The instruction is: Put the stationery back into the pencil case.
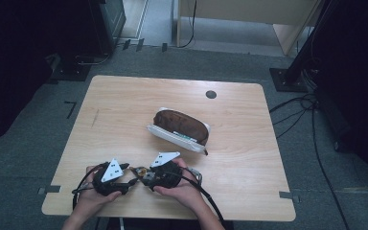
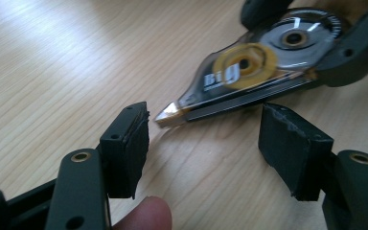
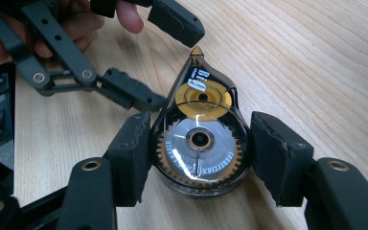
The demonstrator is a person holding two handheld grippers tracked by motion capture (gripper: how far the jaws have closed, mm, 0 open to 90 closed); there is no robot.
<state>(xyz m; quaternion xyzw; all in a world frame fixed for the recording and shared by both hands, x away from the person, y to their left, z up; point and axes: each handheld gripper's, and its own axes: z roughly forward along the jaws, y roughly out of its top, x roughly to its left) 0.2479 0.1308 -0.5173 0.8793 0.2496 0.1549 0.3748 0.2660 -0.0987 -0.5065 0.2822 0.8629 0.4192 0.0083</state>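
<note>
Right gripper (image 3: pixel 199 158) jaws clamp the correction tape dispenser (image 3: pixel 200 139), seemingly touching both sides. Left gripper (image 2: pixel 203 148) jaws open, tip at 12 o'clock between them.

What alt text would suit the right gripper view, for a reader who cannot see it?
A clear teardrop-shaped correction tape dispenser sits between the black jaws of the right gripper on a light wooden table. The open left gripper brackets its pointed tip.
</note>
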